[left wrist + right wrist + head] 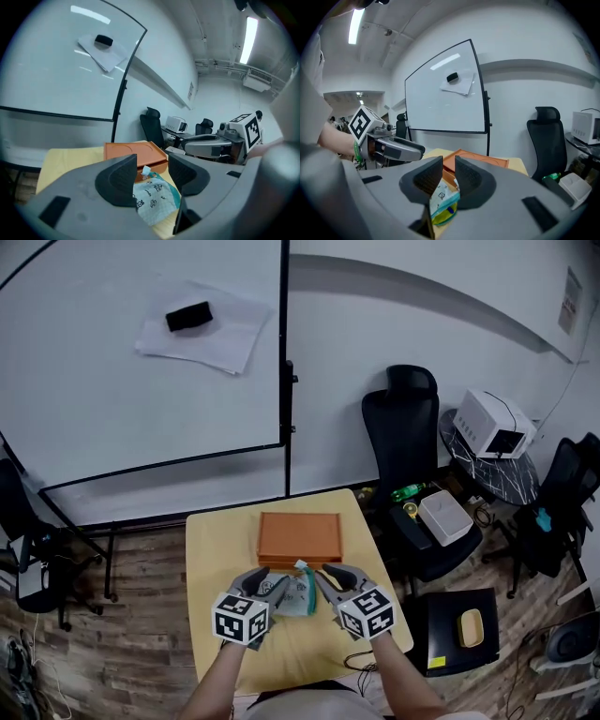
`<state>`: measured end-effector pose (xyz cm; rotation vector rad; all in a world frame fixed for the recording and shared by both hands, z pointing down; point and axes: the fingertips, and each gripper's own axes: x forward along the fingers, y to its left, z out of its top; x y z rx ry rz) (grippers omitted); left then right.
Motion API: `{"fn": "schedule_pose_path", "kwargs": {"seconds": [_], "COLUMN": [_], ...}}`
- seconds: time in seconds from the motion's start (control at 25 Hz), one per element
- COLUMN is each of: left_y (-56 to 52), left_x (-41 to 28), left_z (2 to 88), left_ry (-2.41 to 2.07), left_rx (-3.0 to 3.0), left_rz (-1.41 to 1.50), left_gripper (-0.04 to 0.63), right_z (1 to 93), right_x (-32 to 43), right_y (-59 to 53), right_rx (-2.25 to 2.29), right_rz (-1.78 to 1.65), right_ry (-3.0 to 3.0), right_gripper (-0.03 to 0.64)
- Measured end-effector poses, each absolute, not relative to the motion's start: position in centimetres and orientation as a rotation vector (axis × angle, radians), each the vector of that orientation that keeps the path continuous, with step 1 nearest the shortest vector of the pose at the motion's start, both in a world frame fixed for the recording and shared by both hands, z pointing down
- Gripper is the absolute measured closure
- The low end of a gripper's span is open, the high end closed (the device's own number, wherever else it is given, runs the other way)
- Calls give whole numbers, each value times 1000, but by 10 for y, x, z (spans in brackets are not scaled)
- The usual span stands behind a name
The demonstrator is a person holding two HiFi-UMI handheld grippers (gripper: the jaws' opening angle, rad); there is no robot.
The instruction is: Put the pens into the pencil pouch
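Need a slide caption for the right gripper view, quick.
Right gripper pinches the pencil pouch by its edge; orange box behind, whiteboard beyond.

Orange tray (300, 538) on yellow table (211, 549), whiteboard (112, 399) behind, black chair (401, 442) at right

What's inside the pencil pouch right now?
The right claw pinches the pencil pouch at its edge. Through the opening, something yellow with a blue spot shows; whether it is a pen cannot be told. Fabric covers the rest.
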<state>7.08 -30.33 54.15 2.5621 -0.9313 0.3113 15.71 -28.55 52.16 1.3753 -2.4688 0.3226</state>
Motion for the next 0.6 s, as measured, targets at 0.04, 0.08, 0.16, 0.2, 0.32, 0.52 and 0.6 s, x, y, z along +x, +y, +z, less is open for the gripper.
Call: {"fn": "schedule_pose_path", "kwargs": {"seconds": [0.04,0.08,0.16,0.2,0.32,0.52,0.6], "left_y": [-304,-305,-307,-308,-310,-304,-303], "left_x": [63,55,39,31,9,-18,-26], "left_z": [532,523,505,496,474,454,448], "left_ry": [-956,-980,-1037,-1070,-1169,-1262,-1286], "left_rx": [2576,2590,2617,2631,2666,2667,2657], "left_rz": [285,259,217,204,171,114,88], "left_gripper": [395,412,452,476,543,572,574], "right_z": [514,505,488,480,458,436,432], "right_x": [153,149,140,135,121,107,105], "right_y": [-287,-288,-290,-291,-294,-293,-294], "right_rx": [1388,1402,1424,1429,1443,1471,1484], "right_rz": [296,261,196,173,116,39,45], "right_ry": [-2473,-2476,-2490,-2504,-2535,-2545,-2559], "right_gripper": [540,561,600,614,615,617,617]}}
